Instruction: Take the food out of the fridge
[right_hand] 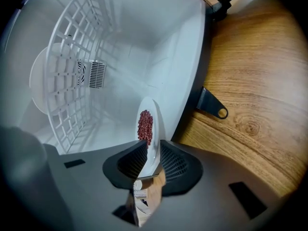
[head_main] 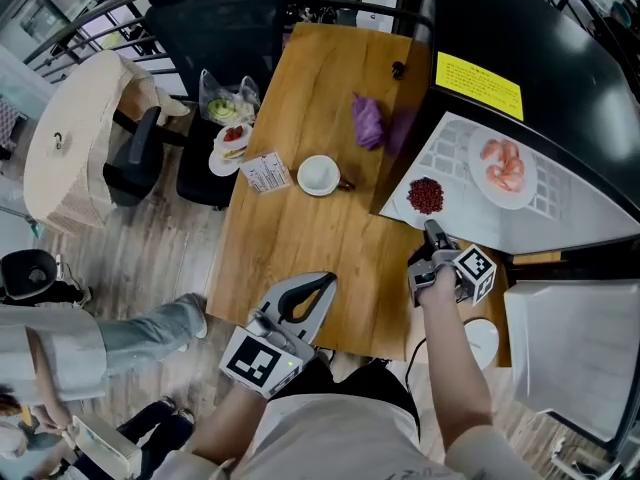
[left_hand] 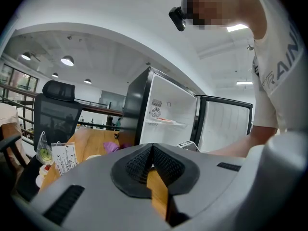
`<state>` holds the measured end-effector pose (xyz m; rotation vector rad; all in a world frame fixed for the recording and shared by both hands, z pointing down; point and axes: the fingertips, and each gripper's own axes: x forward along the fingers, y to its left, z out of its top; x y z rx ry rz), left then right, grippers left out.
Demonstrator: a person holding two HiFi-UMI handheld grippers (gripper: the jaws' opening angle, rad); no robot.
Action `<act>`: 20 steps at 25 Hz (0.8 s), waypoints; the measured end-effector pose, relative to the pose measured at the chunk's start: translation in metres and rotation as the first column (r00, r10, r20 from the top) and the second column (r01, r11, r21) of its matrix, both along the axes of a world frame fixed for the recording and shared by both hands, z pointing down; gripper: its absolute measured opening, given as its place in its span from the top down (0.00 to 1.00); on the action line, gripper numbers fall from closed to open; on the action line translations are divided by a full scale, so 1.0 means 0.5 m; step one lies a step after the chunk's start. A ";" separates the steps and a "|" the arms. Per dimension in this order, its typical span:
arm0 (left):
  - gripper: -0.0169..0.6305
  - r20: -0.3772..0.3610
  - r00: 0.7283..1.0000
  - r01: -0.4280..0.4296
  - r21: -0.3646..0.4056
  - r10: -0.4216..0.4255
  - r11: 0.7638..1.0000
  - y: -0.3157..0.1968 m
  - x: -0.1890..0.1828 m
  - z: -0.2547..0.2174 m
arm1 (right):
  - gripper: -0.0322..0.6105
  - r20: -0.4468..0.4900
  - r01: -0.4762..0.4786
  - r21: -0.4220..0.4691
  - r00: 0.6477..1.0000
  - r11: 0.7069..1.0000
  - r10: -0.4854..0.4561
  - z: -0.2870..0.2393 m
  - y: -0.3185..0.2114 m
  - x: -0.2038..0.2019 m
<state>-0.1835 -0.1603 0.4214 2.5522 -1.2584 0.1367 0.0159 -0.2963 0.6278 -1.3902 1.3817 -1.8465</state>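
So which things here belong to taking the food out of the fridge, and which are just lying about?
Belong to the job: fridge, plate of pink food, plate of red beans, right gripper closed on its rim.
Lying about: white bowl, purple bundle, printed card, office chair.

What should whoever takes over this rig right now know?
Left gripper: shut, empty, over the table's near edge.
Right gripper: shut on the rim of the red-bean plate, which sits low in the open fridge, under the wire shelf.
Done: door open, first plate gripped.
Left: bring that plate out, then the pink-food plate on the shelf.
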 end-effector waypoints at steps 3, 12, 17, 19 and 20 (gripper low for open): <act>0.96 0.020 1.000 -0.007 0.022 0.006 1.000 -0.002 -0.001 0.004 | 0.84 0.019 -0.009 -0.007 1.000 1.000 0.009 0.006 -0.004 0.002; 0.96 0.020 1.000 -0.001 0.028 0.000 1.000 0.005 0.004 -0.003 | 0.91 0.082 -0.057 0.084 0.995 0.995 0.050 -0.028 -0.005 0.007; 0.96 0.012 1.000 0.000 0.009 0.000 1.000 0.018 0.011 -0.006 | 0.91 0.100 -0.076 0.136 0.993 0.988 0.063 -0.045 -0.003 0.010; 0.96 0.007 1.000 0.003 0.005 -0.003 1.000 0.023 0.012 -0.011 | 0.91 0.094 -0.072 0.171 0.994 0.983 0.056 -0.060 -0.001 0.013; 0.96 0.006 1.000 0.006 0.006 -0.006 1.000 0.025 0.012 -0.014 | 0.91 0.092 -0.068 0.187 0.994 0.980 0.052 -0.070 0.000 0.014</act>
